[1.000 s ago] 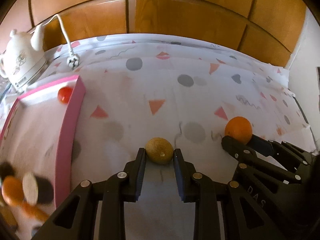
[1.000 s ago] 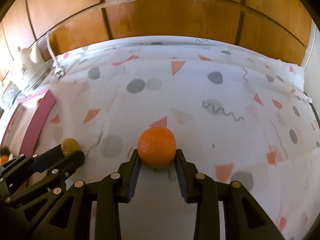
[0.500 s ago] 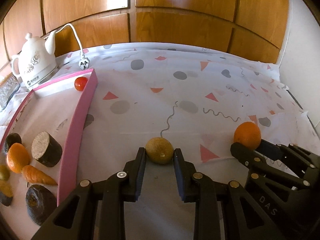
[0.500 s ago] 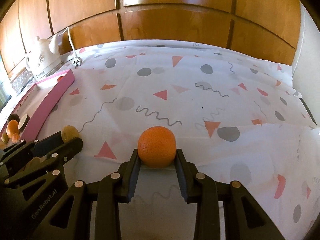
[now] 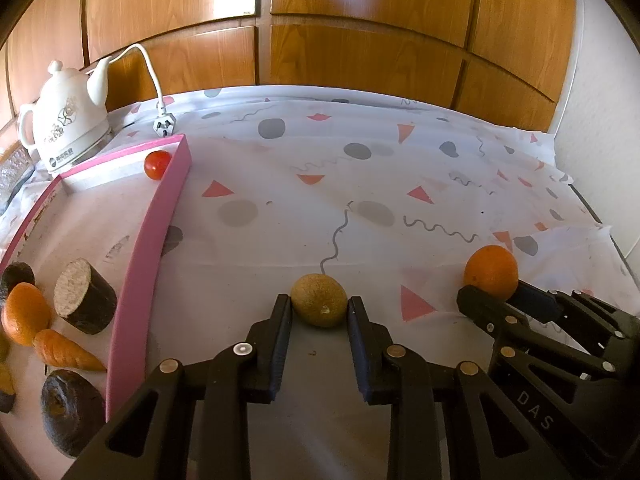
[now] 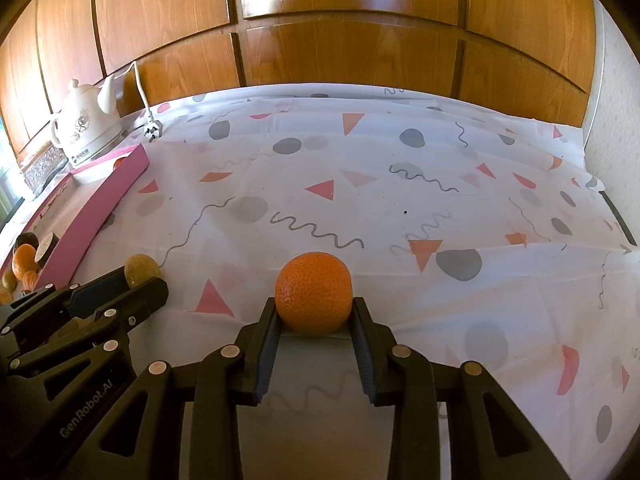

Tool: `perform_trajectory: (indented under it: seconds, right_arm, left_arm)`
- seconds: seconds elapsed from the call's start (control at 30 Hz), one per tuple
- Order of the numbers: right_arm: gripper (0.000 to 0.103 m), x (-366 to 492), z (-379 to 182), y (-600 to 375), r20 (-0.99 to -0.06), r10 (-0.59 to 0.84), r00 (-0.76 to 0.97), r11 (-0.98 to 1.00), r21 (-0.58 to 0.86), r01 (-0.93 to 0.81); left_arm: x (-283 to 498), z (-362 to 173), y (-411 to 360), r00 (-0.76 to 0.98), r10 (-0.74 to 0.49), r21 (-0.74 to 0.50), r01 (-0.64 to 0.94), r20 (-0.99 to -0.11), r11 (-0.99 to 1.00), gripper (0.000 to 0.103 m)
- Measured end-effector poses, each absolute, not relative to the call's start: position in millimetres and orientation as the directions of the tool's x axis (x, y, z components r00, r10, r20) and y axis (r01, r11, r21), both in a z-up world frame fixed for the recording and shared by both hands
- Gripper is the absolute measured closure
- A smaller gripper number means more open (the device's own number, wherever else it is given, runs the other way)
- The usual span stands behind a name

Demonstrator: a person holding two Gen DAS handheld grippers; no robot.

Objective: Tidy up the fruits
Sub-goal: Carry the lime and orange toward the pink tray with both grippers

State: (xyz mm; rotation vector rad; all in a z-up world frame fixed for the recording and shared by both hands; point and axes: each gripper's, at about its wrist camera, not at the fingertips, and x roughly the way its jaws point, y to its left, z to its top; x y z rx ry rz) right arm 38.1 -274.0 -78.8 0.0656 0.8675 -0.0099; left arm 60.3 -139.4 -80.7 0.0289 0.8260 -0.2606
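Black plastic fingers of the left gripper [image 5: 319, 316] clamp a small brownish-green fruit [image 5: 319, 299] at its sides, nearest the left wrist camera. Just right of it, the right gripper [image 6: 315, 314] holds an orange [image 6: 314, 294] the same way, its fingers pressed against both flanks. Both fruits appear to sit above the patterned cloth covering the surface [image 5: 360, 184], though whether they touch it cannot be told.

To the left lies a pink-walled tray [image 5: 154, 232] that already holds produce: a carrot [image 5: 66, 352], a second orange [image 5: 24, 312], dark cut cylinders and, in its far corner, a small red tomato [image 5: 157, 164]. Beyond the tray stands a white kettle [image 5: 66, 120] with its cord and plug, and wooden panels [image 5: 360, 40] close the far side.

The step in hand looks like a carry: each gripper has its fruit secured, and neither fruit is in the tray yet. The next move likely calls for swinging both fruits left over the pink wall, clearing its rim, and lowering them onto a bare patch of the tray before letting go, the left one first so that the two grippers do not collide.
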Motion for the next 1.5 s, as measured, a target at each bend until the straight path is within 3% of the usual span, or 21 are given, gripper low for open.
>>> perform_trajectory:
  seconds: [0.6,0.9,1.07,1.37,1.5]
  right_arm:
    - [0.068,37.1,-78.6,-274.4,-0.759,0.019,0.65,0.998,0.056,0.037]
    - [0.068,37.5,-78.5,-270.7,-0.756,-0.002,0.654,0.999,0.031,0.039]
    - [0.068,37.7,-78.9,-268.8,-0.756,-0.013,0.654,0.999,0.019,0.041]
    - [0.068,38.3,-78.4,-262.9,-0.76,-0.047,0.648,0.999,-0.025,0.043]
    - [0.068,38.7,-78.2,-261.1,-0.762,-0.06,0.645,0.998,-0.042,0.043]
  left_arm:
    - [60.4,-77.0,-141.3,0.646,-0.203,-0.048,0.25,-0.736,0.967,0.075]
    - [61.8,-25.4,-115.6,0.664,-0.257,-0.104,0.261,-0.703,0.96,0.075]
    - [77.9,-5.6,-69.5,0.704,-0.169,-0.072,0.166,-0.69,0.984,0.075]
    - [105.1,-16.4,3.6,0.706,-0.011,-0.034,-0.019,-0.708,0.999,0.074]
    - [101.5,-19.6,15.6,0.708,0.004,-0.04,-0.045,-0.706,0.998,0.063]
